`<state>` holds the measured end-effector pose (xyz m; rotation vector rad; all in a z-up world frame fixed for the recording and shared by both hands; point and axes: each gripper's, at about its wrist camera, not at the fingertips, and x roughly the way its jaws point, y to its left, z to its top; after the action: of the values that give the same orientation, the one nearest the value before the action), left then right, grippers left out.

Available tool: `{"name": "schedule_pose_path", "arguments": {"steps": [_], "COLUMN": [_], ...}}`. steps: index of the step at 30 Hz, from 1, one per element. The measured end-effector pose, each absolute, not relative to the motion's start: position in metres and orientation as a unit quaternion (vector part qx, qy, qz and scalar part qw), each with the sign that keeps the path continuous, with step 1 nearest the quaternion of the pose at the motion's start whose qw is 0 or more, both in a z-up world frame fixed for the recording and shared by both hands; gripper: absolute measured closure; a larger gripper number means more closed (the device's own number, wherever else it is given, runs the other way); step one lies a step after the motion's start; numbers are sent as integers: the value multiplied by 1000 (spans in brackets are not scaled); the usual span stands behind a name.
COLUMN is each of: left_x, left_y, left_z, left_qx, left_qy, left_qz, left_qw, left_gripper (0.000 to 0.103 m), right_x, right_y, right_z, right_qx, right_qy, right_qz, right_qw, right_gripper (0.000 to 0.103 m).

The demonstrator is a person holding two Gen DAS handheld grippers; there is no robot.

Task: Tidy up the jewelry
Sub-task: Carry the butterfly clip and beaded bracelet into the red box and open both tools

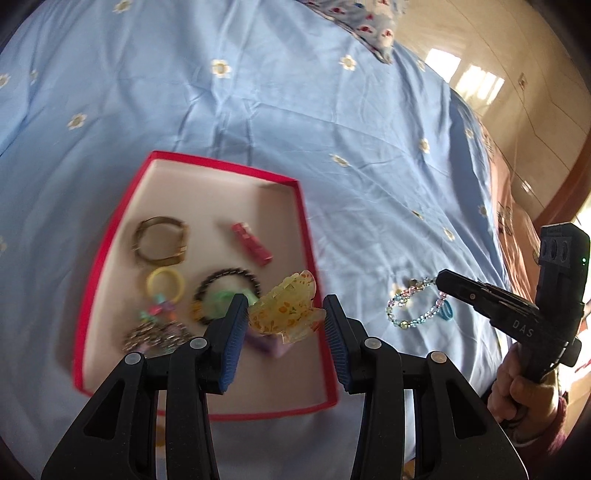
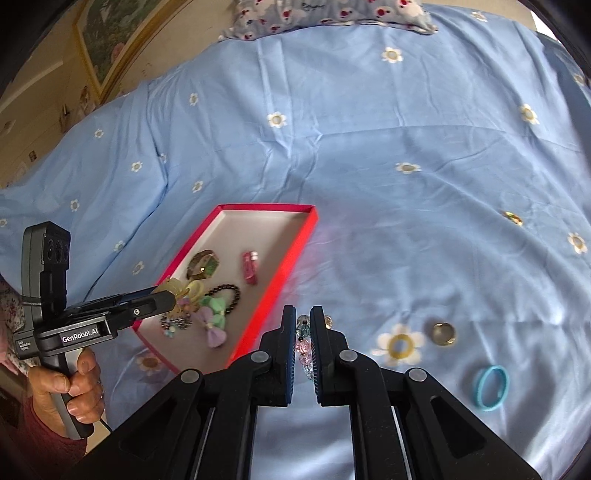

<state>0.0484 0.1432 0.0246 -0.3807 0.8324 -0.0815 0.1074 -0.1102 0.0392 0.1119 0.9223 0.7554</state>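
A red box [image 1: 306,236] [image 2: 295,254] with a white inside lies on the blue bedsheet and holds several pieces of jewelry. My left gripper [image 1: 286,314] hovers over the box's near right part with its jaws apart; a yellow translucent butterfly hair clip [image 1: 286,308] sits between the fingers, touching neither pad clearly. In the right wrist view the left gripper [image 2: 164,295] is over the box. My right gripper [image 2: 303,332] is shut on a pastel beaded bracelet [image 2: 304,349] [image 1: 410,306], right of the box on the sheet.
In the box: a gold bangle [image 1: 160,240], red clip [image 1: 251,243], yellow ring [image 1: 165,284], black bead bracelet [image 1: 225,291], bows [image 2: 214,321]. On the sheet to the right: a gold ring [image 2: 443,334], blue band [image 2: 489,387], a small gold piece [image 2: 513,218]. A pillow [image 2: 332,14] lies far back.
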Motion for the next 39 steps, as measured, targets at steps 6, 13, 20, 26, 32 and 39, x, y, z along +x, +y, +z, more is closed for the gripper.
{"name": "schedule_pose_path", "arguments": {"steps": [6,13,20,26,32,39], "left_x": [32,17,7,3,9,15], "left_y": [166,184,198,206,207,207], "left_z": [18,11,2,-10,-23,-36], "left_qx": [-195,-201,-200,-189,-165,-151], "left_qy": [403,406,413,425,439,450], "left_qz": [-15,4,22,37,49,59], "left_qw": [894,892,888,885,882,878], "left_gripper": [63,63,63,63,63,63], "right_x": [100,88,72,61,61,69], "right_y": [-88,-57,-24,6,23,20], "right_z": [44,47,53,48,24,-5], "right_qx": [49,41,31,23,21,13], "right_qy": [433,434,431,435,457,483], "right_qz": [379,411,446,468,467,442], "right_qw": [817,801,784,769,757,755], "right_gripper": [96,96,96,96,96,96]}}
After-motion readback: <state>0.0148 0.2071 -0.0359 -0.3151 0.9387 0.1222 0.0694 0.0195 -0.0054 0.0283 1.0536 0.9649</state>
